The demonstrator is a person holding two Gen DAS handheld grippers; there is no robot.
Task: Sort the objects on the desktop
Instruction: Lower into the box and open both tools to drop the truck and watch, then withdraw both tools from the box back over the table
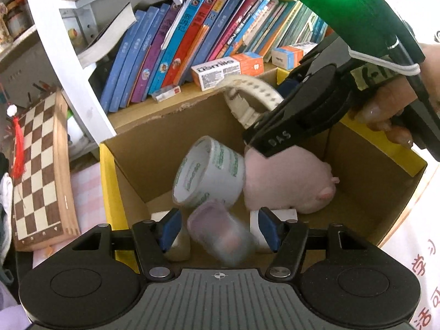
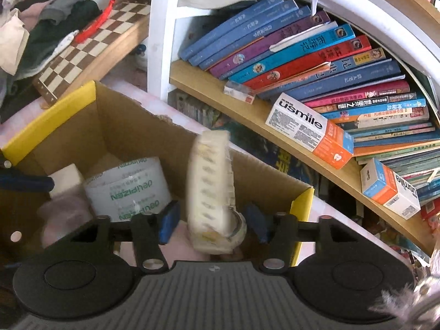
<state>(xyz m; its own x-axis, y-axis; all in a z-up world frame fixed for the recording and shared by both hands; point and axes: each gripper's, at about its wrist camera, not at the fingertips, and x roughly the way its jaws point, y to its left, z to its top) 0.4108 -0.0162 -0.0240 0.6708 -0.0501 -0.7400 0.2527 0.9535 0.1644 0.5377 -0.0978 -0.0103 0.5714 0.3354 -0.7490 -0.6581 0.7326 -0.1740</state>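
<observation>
Hanging between the spread pads of the right claw, cream rubber watch runs strap-up, directly above the open cardboard box; grip unclear. Left claw open, blurred translucent cup between its pads.

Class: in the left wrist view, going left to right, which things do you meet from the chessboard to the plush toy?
Chessboard → yellow-edged cardboard box wall → roll of clear tape → pink plush toy.
</observation>
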